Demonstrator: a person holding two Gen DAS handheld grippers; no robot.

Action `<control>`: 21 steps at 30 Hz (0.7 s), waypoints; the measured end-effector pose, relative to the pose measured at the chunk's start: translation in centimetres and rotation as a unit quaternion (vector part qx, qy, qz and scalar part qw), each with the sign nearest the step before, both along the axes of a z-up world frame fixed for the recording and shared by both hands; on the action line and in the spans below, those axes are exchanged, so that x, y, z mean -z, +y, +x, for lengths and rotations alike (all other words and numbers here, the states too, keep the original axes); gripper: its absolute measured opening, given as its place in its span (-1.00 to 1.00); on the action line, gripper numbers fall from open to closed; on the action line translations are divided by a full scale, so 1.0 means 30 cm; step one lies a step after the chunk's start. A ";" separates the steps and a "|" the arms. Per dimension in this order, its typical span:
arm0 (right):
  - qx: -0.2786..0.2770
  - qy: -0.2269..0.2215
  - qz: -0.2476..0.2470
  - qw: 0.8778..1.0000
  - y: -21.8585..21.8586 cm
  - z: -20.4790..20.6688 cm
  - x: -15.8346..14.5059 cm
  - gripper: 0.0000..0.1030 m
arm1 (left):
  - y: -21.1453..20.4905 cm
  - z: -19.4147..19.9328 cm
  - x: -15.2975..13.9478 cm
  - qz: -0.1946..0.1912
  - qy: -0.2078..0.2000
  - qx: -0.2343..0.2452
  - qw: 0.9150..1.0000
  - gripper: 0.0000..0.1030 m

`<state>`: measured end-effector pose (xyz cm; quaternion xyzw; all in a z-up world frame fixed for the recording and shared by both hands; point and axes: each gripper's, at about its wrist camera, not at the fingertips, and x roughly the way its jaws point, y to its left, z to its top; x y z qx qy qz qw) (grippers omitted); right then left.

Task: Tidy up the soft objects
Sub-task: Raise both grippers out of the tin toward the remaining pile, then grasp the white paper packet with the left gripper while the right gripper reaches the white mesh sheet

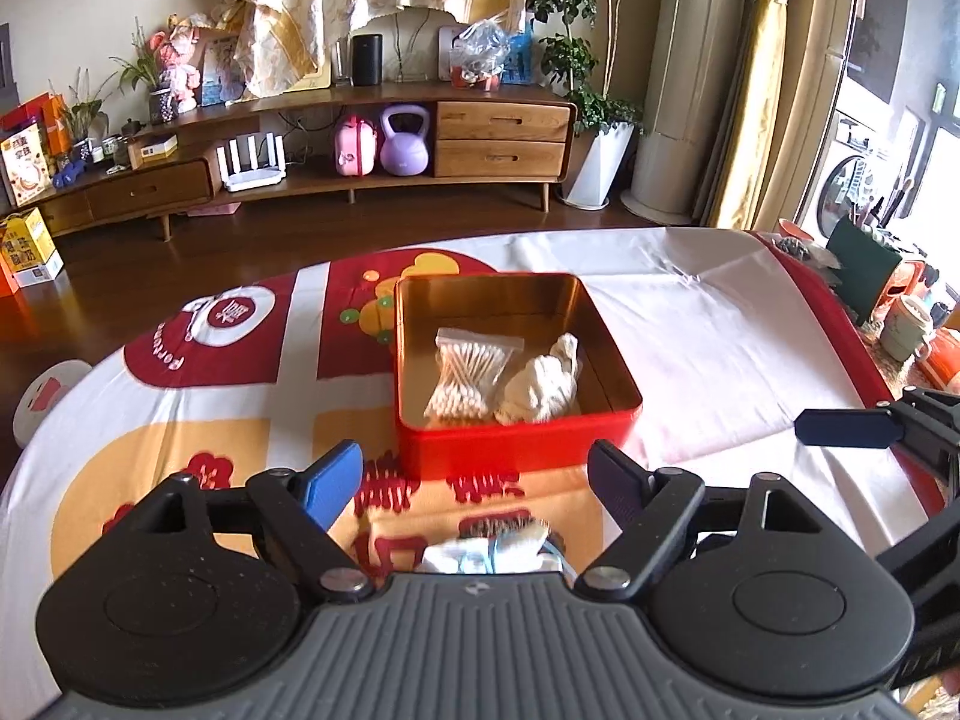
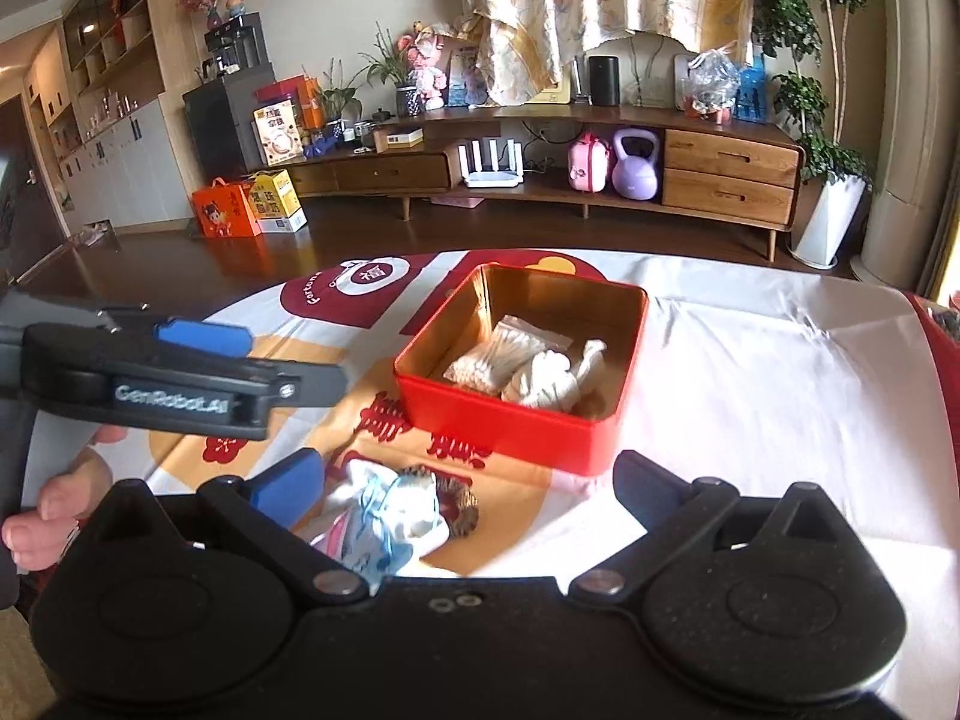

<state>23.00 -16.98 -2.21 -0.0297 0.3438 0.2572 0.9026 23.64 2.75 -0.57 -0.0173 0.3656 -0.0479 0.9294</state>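
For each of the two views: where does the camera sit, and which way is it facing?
Left wrist: on the left hand-held gripper, jaws open, angled down at the red tin; right hand-held gripper's finger at right edge.
Right wrist: on the right hand-held gripper, jaws open, facing the same way; left gripper and a person's fingers at left.
Shared: tin, tablecloth, wooden sideboard.

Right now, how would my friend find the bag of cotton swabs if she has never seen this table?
Look at the table's red, white and yellow cloth for the open red tin with gold inner walls. Inside lie two things, side by side. The bag of cotton swabs is clear plastic with thin white-tipped sticks; its neighbour is a crumpled white cloth.
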 end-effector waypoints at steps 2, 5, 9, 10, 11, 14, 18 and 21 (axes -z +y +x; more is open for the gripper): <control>0.009 0.000 0.002 1.000 -0.015 -0.022 0.012 0.99 | 0.008 -0.032 0.014 -0.004 0.001 -0.001 1.000 0.60; 0.020 -0.001 0.001 1.000 -0.034 -0.054 0.036 0.99 | 0.021 -0.075 0.040 -0.005 0.003 -0.009 1.000 0.60; 0.034 0.002 -0.007 0.999 -0.054 -0.083 0.075 0.99 | 0.043 -0.123 0.080 -0.015 0.012 -0.021 1.000 0.60; 0.036 0.003 -0.009 0.999 -0.058 -0.089 0.084 0.99 | 0.049 -0.133 0.092 -0.020 0.015 -0.023 0.999 0.60; 0.040 0.004 -0.010 0.999 -0.063 -0.096 0.095 0.99 | 0.053 -0.142 0.103 -0.023 0.017 -0.024 0.999 0.60; 0.050 0.008 -0.010 0.999 -0.079 -0.108 0.123 0.99 | 0.064 -0.165 0.143 -0.023 0.025 -0.034 0.999 0.60; 0.054 0.009 -0.020 0.998 -0.092 -0.122 0.164 0.99 | 0.084 -0.178 0.203 -0.031 0.040 -0.052 0.997 0.60; 0.061 0.011 -0.022 0.998 -0.094 -0.116 0.182 0.99 | 0.089 -0.179 0.245 -0.026 0.050 -0.056 0.997 0.60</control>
